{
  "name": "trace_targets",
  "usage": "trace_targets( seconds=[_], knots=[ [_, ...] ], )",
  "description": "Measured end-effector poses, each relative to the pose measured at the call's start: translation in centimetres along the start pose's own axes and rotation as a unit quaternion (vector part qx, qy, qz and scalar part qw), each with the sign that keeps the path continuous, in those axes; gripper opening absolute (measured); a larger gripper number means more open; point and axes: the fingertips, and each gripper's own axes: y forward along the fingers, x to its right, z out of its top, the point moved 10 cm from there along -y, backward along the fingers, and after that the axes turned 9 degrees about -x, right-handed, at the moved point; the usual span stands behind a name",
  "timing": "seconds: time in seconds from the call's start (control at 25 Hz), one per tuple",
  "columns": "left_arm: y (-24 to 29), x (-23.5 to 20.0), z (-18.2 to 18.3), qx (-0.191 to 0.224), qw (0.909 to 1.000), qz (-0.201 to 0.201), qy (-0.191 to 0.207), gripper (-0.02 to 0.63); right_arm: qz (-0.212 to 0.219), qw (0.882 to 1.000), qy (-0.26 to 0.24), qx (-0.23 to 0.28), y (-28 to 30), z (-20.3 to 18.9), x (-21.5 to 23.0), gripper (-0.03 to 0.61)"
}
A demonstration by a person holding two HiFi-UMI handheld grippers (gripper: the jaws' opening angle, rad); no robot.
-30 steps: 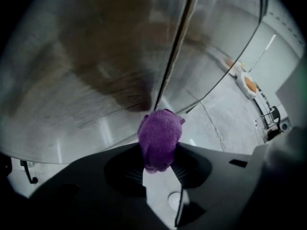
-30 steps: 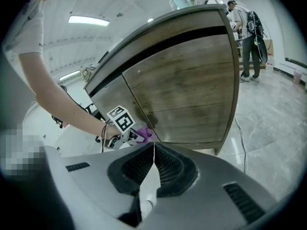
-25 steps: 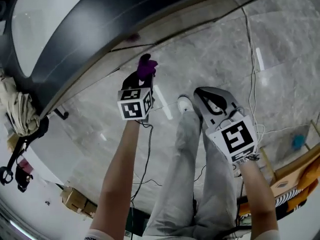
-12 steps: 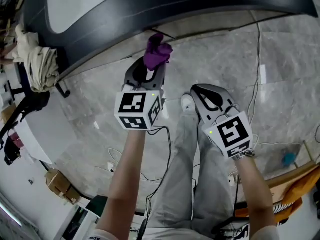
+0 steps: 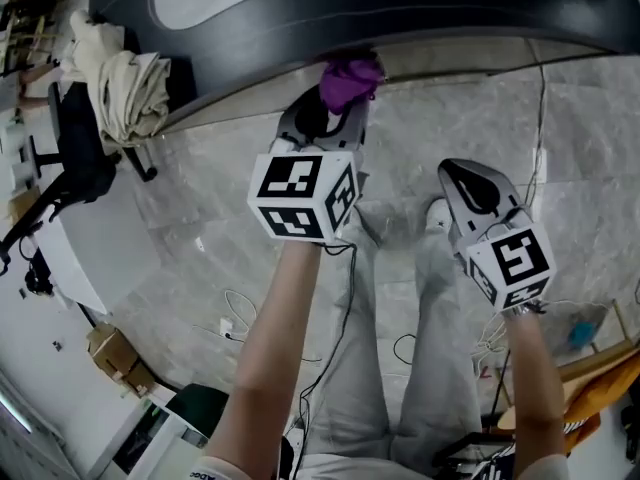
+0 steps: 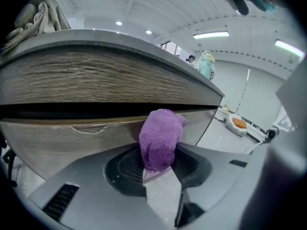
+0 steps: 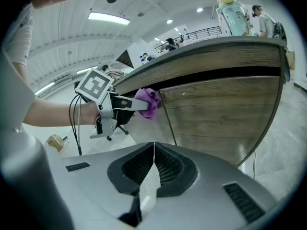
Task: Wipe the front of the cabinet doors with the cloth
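Since a second ago the left gripper [image 5: 338, 108] has carried the cloth [image 5: 348, 80] forward to the cabinet door [image 6: 62, 138]. Pinched in its jaws and bunched ahead of them, the cloth now sits at the door's top edge, touching or nearly so. The right gripper [image 5: 468, 178] hangs back, jaws pressed together, empty. Wiping looks barely begun, with the door fronts left to do.

The left tongs [image 5: 338, 108], closed on the purple cloth [image 5: 348, 78], have been carried forward from above the floor [image 5: 200, 218]. The cloth has been brought against the cabinet door [image 6: 57, 138]. The right tongs [image 5: 468, 180] have been shifted rightward.
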Motion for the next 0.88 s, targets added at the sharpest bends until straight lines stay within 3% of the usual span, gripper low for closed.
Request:
trace_targets(
  seconds=[0.24, 0.6, 0.88],
  knots=[
    [-2.5, -4.8, -1.2, 0.002, 0.9999, -0.01, -0.011, 0.14, -0.011, 1.0, 0.01, 0.001, 3.4, 1.1, -4.9, 0.028],
    [-7.8, -15.5, -5.0, -0.015, 0.9989, 0.039, -0.019, 0.14, 0.011, 0.999, -0.002, -0.043, 9.3, 1.6, -10.6, 0.028],
    [-11.1, -21.3, -7.0, -0.018, 0.9951, 0.059, -0.078, 0.14, 0.028, 0.998, -0.029, -0.049, 12.7, 4.3, -13.3, 0.028]
  ],
)
